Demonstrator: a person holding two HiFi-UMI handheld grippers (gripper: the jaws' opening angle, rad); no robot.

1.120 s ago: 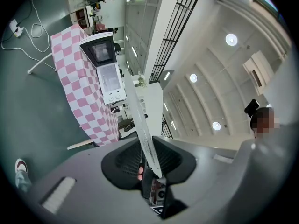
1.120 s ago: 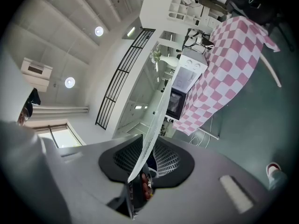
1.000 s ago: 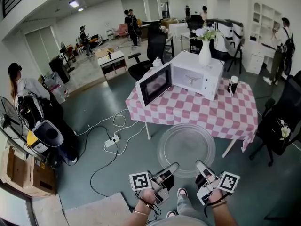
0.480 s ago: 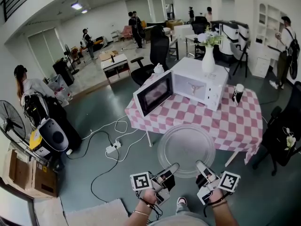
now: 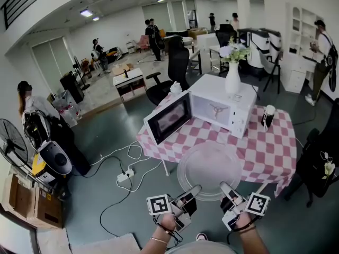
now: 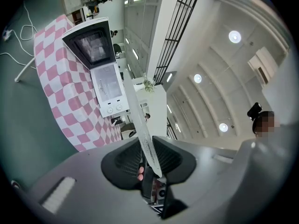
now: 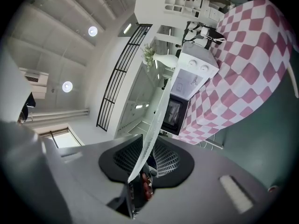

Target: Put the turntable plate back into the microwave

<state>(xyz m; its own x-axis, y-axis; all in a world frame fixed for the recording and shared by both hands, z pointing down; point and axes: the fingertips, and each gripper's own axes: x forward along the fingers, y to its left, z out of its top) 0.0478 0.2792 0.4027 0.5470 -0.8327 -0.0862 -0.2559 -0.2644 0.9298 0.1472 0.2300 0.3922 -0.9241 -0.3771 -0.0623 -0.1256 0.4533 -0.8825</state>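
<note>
A clear round glass turntable plate is carried level between both grippers, over the near edge of the checked table. My left gripper is shut on its near left rim, and my right gripper is shut on its near right rim. In the left gripper view the plate's edge runs up from between the pads. In the right gripper view the plate's rim does the same. The white microwave stands ahead on the table, and its door is swung open to the left.
The table with a pink and white checked cloth also bears a white vase of flowers on the microwave and a white cup. A power strip and cables lie on the floor at left. Black office chairs stand around.
Both grippers and the plate have come closer to the table; the plate now overlaps the table's near edge and the microwave looks larger.
</note>
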